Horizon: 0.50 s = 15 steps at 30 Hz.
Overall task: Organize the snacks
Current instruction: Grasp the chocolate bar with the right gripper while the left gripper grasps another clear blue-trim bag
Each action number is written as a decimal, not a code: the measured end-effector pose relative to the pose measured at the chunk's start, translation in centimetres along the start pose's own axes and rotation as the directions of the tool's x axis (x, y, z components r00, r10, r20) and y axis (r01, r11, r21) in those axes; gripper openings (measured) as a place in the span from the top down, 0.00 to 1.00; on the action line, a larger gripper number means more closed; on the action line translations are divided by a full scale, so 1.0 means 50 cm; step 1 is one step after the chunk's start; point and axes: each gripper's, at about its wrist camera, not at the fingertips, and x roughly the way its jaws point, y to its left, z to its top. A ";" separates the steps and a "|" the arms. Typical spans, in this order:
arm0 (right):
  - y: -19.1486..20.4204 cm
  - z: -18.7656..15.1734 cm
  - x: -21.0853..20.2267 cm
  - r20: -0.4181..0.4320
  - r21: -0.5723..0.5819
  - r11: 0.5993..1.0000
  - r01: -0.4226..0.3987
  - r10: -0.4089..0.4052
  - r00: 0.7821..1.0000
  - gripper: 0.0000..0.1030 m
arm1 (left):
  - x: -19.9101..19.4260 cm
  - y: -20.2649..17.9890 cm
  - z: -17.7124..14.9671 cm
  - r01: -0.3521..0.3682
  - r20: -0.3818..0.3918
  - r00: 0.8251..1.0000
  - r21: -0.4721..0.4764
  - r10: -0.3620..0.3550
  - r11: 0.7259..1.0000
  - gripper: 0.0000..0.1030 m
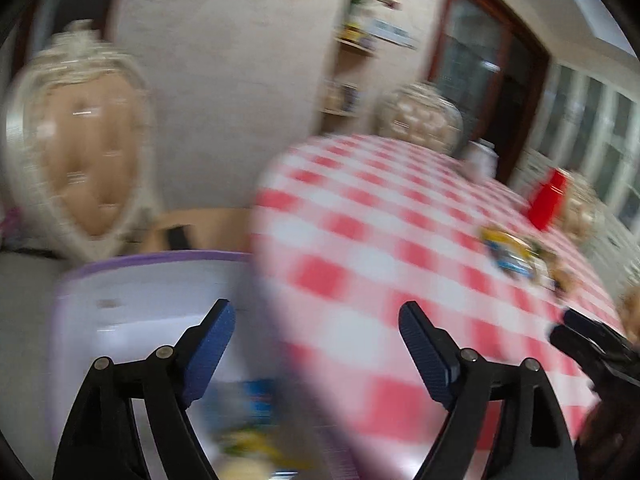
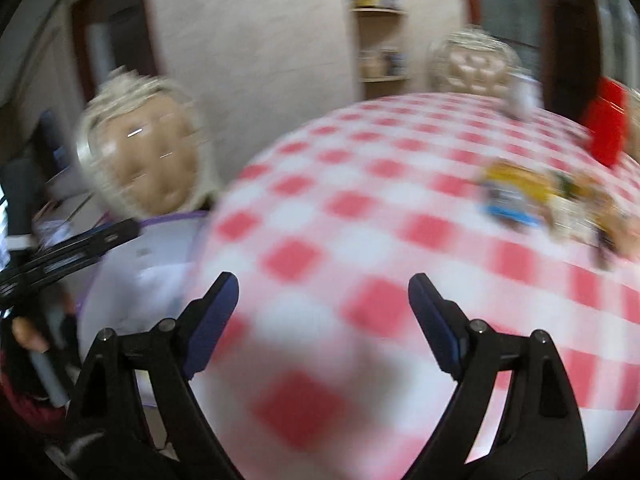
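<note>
Nearest your left-wrist camera, the left gripper (image 1: 316,316) stands with its blue pads spread wide and nothing between them. Below its left finger, the white bin with a purple rim (image 1: 132,300) sits beside the table edge; blurred snack packets (image 1: 256,420) lie inside it, just under and between the fingers. To the right, the red-and-white checked tablecloth (image 1: 400,240) covers the round table. A yellow-and-blue snack packet (image 1: 508,252) lies well ahead and to the right of this gripper, near a red container (image 1: 548,200). Your right gripper's fingers enter at the far right edge.

In the right-wrist view, the right gripper (image 2: 322,284) is likewise spread wide and empty, held over bare tablecloth. The bin lies to its left, off the table edge. The yellow-and-blue packet lies well ahead and to the right, with further blurred packets (image 2: 600,216) beside it. Both views are motion-blurred; packet labels cannot be read.
</note>
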 end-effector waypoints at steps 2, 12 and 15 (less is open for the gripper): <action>-0.092 0.004 -0.017 0.001 0.067 0.995 0.080 -0.080 0.997 0.14 | 0.048 -0.096 0.005 0.109 -0.057 0.993 0.047 -0.106 0.993 0.16; -0.516 -0.016 -0.054 -0.105 0.416 0.840 0.349 -0.337 0.936 0.14 | 0.331 -0.462 0.026 0.268 -0.263 0.939 0.162 -0.220 0.950 0.16; -0.555 -0.021 -0.043 -0.131 0.426 0.832 0.357 -0.334 0.934 0.14 | 0.399 -0.528 0.042 0.237 -0.263 0.947 0.196 -0.182 0.952 0.16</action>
